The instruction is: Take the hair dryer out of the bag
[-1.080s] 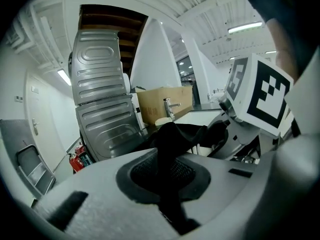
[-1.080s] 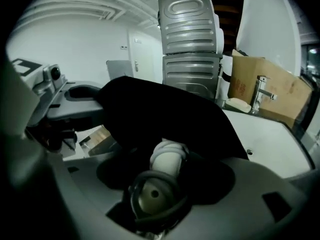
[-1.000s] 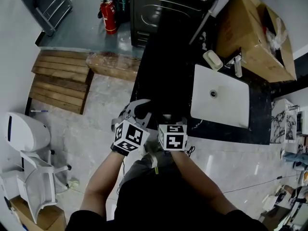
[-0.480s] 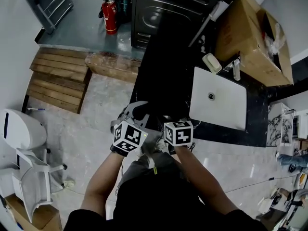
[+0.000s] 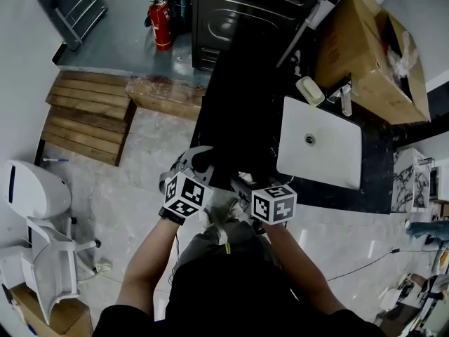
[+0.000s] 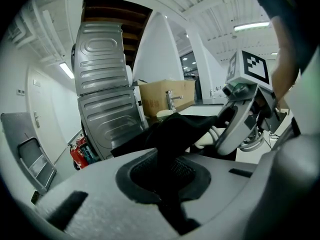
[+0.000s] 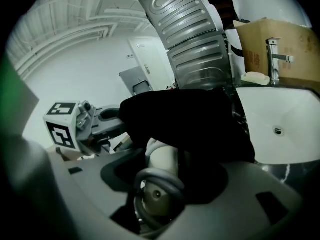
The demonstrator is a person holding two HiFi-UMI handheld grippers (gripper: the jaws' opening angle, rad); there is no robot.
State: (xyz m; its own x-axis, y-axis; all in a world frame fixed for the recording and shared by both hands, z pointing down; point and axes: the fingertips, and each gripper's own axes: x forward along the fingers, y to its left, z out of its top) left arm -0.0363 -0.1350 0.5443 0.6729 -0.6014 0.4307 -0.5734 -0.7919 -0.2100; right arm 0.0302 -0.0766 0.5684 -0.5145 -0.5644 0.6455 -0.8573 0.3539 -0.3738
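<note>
My left gripper [image 6: 165,194] clamps the bag [image 6: 175,131] at lower centre; my right gripper [image 7: 156,204] is closing its jaws around the dryer [image 7: 162,160], lower centre too.

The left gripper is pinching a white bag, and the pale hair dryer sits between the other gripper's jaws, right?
Nearly. The bag is black, not white; the left gripper view shows it. The left gripper does pinch it, and the pale hair dryer sits between the right gripper's closing jaws.
</note>
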